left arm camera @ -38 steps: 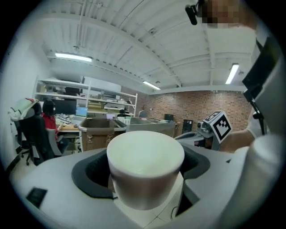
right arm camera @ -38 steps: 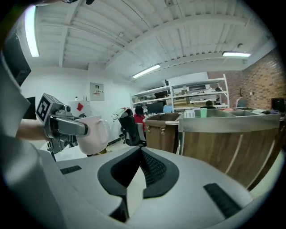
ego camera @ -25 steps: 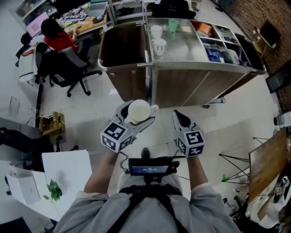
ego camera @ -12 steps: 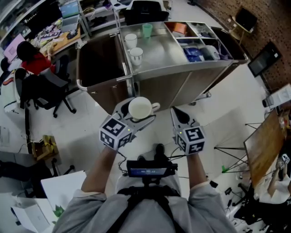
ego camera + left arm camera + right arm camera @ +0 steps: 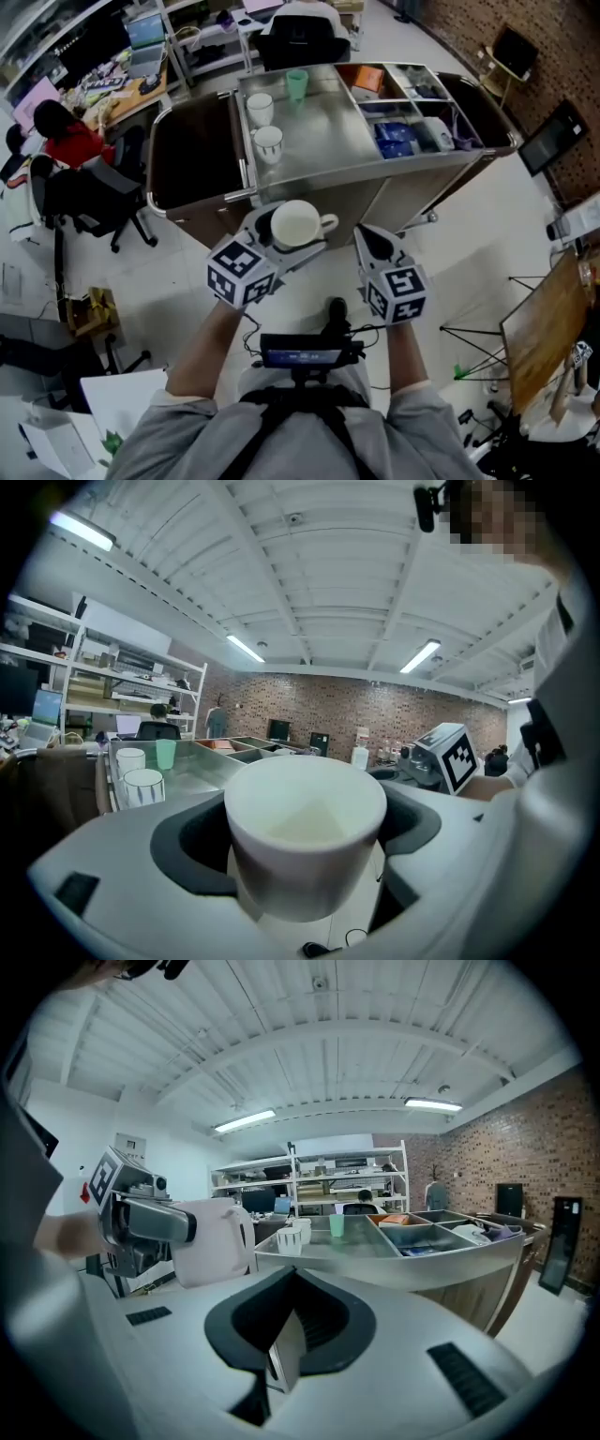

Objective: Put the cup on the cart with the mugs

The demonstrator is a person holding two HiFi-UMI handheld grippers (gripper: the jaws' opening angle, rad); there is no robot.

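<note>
A white cup (image 5: 297, 223) with its handle to the right sits between the jaws of my left gripper (image 5: 281, 246), which is shut on it. The left gripper view shows the cup (image 5: 305, 832) upright and empty. My right gripper (image 5: 375, 246) is beside it, shut and empty, its pads (image 5: 286, 1349) meeting. Ahead stands the steel cart (image 5: 319, 150). On its top are two white mugs (image 5: 268, 142) (image 5: 259, 108) and a green cup (image 5: 296, 84). Both grippers are short of the cart's near edge, above the floor.
The cart's right side has compartments (image 5: 403, 131) with packets and cloths. A dark bin (image 5: 192, 159) hangs at its left end. A person in red (image 5: 66, 141) sits at a desk with an office chair (image 5: 89, 202) at the left. Tripod legs (image 5: 478, 347) stand to the right.
The cart has come nearer and shifted right in the head view as the person walks toward it. The cup stays in the left gripper, and the right gripper stays beside it.
</note>
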